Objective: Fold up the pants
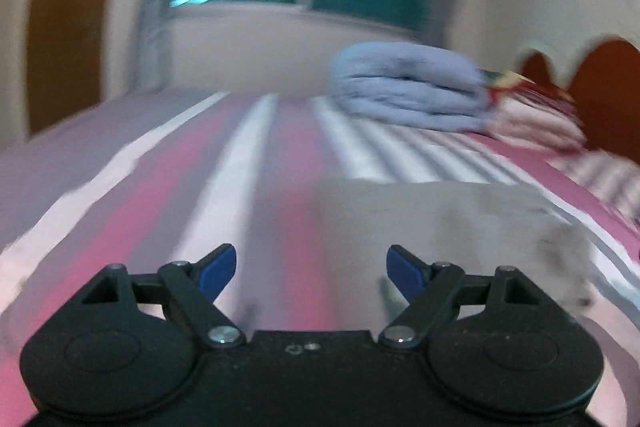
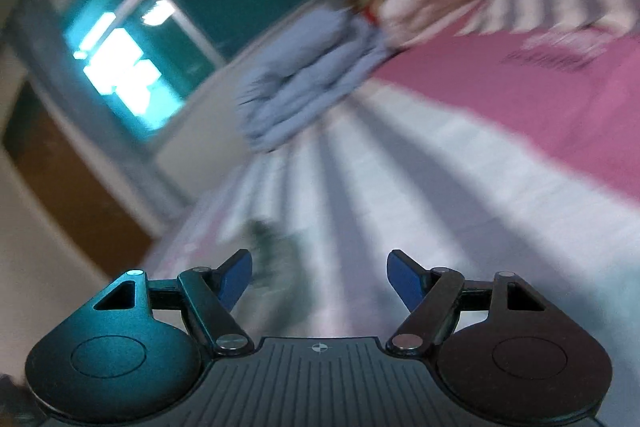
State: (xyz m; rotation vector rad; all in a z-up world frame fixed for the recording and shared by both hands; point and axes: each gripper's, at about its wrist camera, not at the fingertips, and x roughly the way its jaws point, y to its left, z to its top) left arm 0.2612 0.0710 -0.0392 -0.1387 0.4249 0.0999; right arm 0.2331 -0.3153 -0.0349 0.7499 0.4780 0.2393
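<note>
- Bed (image 1: pixel 140 163), pink, grey and white striped sheet.
- Pants (image 1: pixel 440 223), grey, blurred, lie flat at 3 o'clock.
- Blue blanket (image 1: pixel 404 91), folded, at 1 o'clock.
- Striped pillow (image 1: pixel 536 123) touches it.

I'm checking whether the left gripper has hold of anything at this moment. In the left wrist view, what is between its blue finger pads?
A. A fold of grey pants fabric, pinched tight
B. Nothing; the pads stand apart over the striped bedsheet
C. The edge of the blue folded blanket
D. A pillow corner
B. The left gripper has its pads wide apart with only the striped bedsheet showing between them; the grey pants lie ahead to the right.
</note>
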